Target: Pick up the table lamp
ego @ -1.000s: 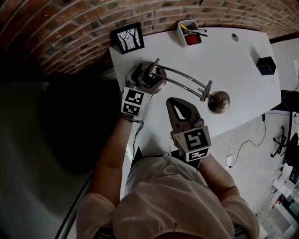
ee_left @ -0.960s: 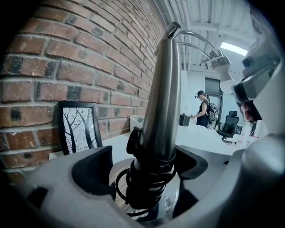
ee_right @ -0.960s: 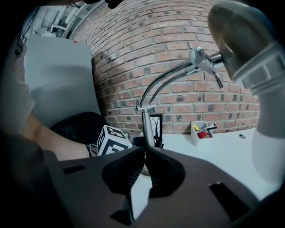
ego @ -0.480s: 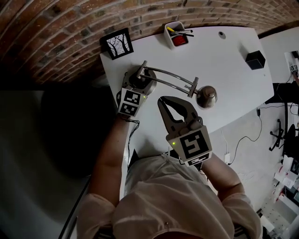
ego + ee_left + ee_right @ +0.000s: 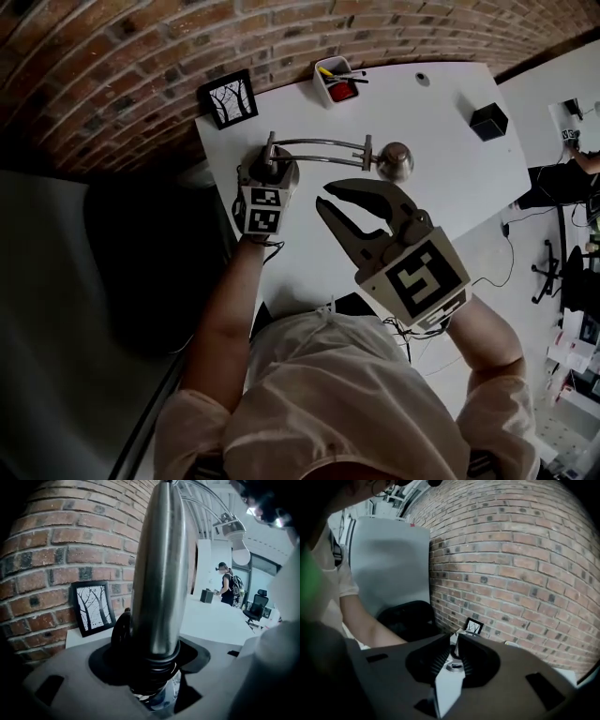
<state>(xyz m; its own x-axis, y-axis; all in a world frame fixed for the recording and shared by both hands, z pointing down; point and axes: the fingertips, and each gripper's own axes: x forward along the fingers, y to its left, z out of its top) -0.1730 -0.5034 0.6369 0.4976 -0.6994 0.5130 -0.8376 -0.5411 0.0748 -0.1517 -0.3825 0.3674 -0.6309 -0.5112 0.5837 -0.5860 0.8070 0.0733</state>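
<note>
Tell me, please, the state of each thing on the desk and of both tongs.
Table lamp: upright, its post between the left tongs, arm stretched sideways.
Left tongs: have just been closing, now shut on the lamp's post.
Right tongs: shut, empty, held in the air.
Pen holder: upright, holds pens.
Picture frame: standing upright.

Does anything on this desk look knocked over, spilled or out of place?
Nothing stands out. The table lamp stands on the desk, its stem between the left gripper's jaws, which have just been closing on it. Pen holder and black box sit upright, nothing spilled.
</note>
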